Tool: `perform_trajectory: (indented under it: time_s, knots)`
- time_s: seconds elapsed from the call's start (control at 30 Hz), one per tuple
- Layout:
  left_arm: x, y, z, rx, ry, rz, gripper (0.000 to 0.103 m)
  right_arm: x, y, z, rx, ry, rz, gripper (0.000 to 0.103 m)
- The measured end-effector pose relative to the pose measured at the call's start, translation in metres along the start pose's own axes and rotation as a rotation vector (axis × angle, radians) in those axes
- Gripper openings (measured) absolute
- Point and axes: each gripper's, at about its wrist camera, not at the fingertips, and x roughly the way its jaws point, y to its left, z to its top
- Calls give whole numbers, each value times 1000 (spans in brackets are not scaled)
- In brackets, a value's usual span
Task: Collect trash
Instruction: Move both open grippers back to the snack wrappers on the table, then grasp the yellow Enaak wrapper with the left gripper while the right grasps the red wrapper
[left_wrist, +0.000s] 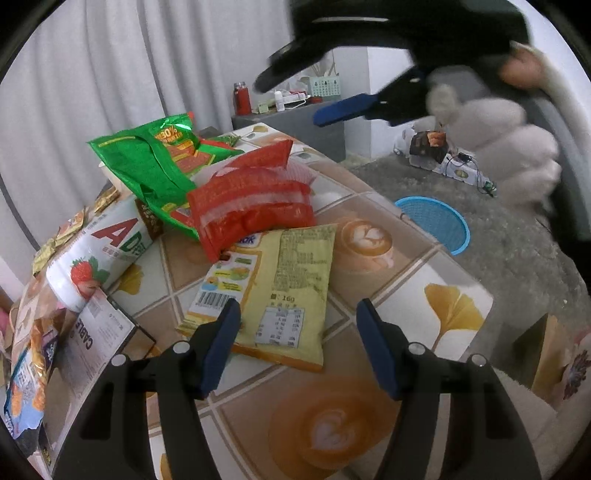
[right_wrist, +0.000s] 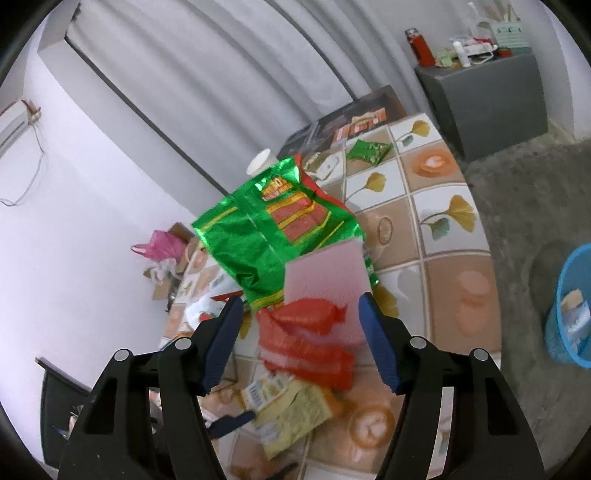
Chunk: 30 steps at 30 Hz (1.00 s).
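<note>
Left wrist view, far left: a white carton (left_wrist: 92, 258) with a strawberry on it, lying on its side on the tiled table (left_wrist: 406, 295). Just to the right of it and higher up, a shiny green bag (left_wrist: 147, 162), crumpled, resting partly on the carton. Next to that, near the middle, a red bag (left_wrist: 251, 206), lying over the edge of the green bag and over the top of a yellow packet (left_wrist: 291, 288). At the bottom middle, the left gripper (left_wrist: 298, 308), fingers apart, squeezing nothing, with its left finger over the lower corner of the yellow packet; hard to tell if touching. To the right, past the table edge, a blue basket (left_wrist: 439, 225) down on the grey floor. Right wrist view, left side: a pink bag (right_wrist: 159, 247) on the floor by the wall. In the middle, the green bag again, with the red bag below it and the yellow packet at the bottom. At the bottom middle, the right gripper (right_wrist: 301, 301), fingers apart, with the red bag showing in the gap but not pinched. At the top middle, a small green packet (right_wrist: 369, 149) alone on the table. Far right, the blue basket, with some wrappers inside.
</note>
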Motion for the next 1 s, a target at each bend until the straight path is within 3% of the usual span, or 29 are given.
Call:
perform_trajectory:
  time_s: [0.13,0.27,0.6,0.73,1.0]
  knots:
    - [2,-4,-4,21,2,17,59,19,0,3,-29,41,-27,62]
    - [0,-5,-5,34,0,35,47,31,2,-3,-57,78,-47,60]
    - [0,-18,-7,106,-4,57,18,33,0,-11,-45,103,-38,23]
    - [-1,-21,-8,118,-5,56,12,34,2,-12,-42,107,-23,7]
    - [-6,-19,-10,96,-23,63,6,27,10,-15,-59,93,1,0]
